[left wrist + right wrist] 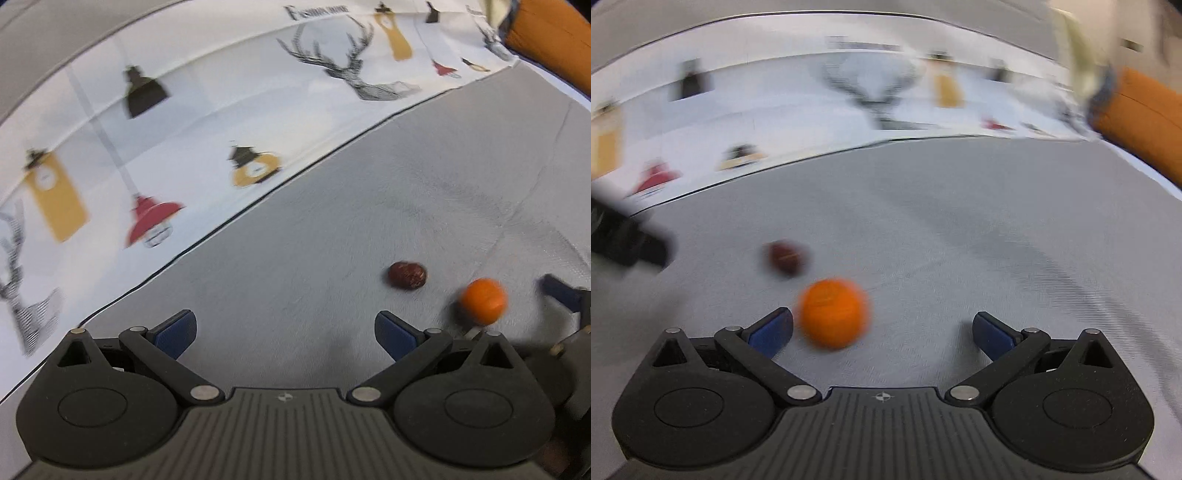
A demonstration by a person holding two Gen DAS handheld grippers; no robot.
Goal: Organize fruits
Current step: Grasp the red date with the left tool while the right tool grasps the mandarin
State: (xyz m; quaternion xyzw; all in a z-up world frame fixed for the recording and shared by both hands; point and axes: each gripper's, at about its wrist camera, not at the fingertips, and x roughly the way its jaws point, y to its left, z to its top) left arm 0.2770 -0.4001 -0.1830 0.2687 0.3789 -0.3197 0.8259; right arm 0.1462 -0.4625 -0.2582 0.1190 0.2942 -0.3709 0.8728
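A small orange fruit [833,313] lies on the grey cloth [960,240], just ahead of my right gripper [882,332], near its left finger. The right gripper is open and empty. A dark red date [786,256] lies a little beyond the orange, to the left. In the left wrist view the date [407,275] and the orange [483,301] lie ahead and to the right of my left gripper [284,332], which is open and empty. The right gripper's blue fingertip [561,291] shows just right of the orange.
A white cloth printed with deer and lamps [184,129] covers the far side, its edge running diagonally. An orange cushion-like object [1145,125] sits at the far right. The left gripper's dark body [624,240] shows at the left edge of the blurred right wrist view.
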